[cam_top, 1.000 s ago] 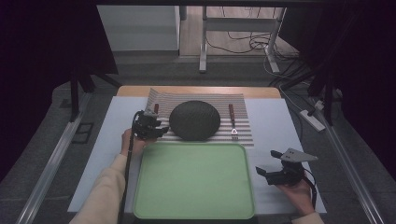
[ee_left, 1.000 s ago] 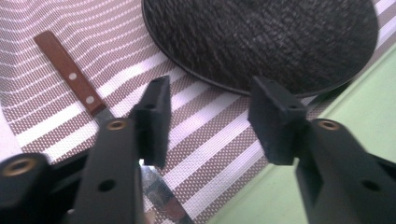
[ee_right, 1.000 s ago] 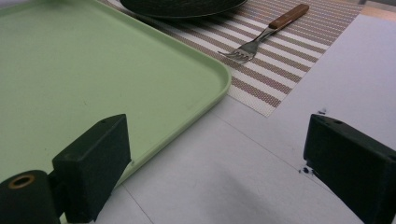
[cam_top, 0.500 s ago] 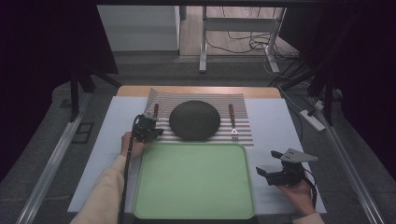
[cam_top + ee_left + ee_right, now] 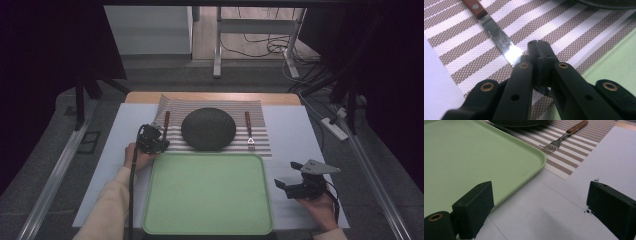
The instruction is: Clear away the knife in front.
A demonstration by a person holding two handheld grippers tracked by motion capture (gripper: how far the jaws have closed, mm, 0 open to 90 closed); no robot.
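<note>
A knife (image 5: 165, 125) with a wooden handle lies on the striped placemat (image 5: 265, 130), left of the dark round plate (image 5: 208, 129). My left gripper (image 5: 159, 144) is at the knife's near end. In the left gripper view its jaws (image 5: 539, 50) are shut on the tip of the knife (image 5: 496, 32), whose serrated edge shows beneath them. A fork (image 5: 248, 131) lies right of the plate. My right gripper (image 5: 287, 175) hovers open over the white table right of the green tray (image 5: 207, 156), with nothing between its jaws (image 5: 541, 210).
The green tray (image 5: 474, 157) lies in front of the placemat, its corner (image 5: 619, 65) close to the left gripper. The fork (image 5: 564, 137) and the plate's rim (image 5: 519, 123) are beyond the right gripper. Bare white tabletop (image 5: 579, 182) lies between them.
My left gripper has sunk a little toward the tray's corner and closed its jaws on the knife's tip. The right gripper has stayed where it was.
</note>
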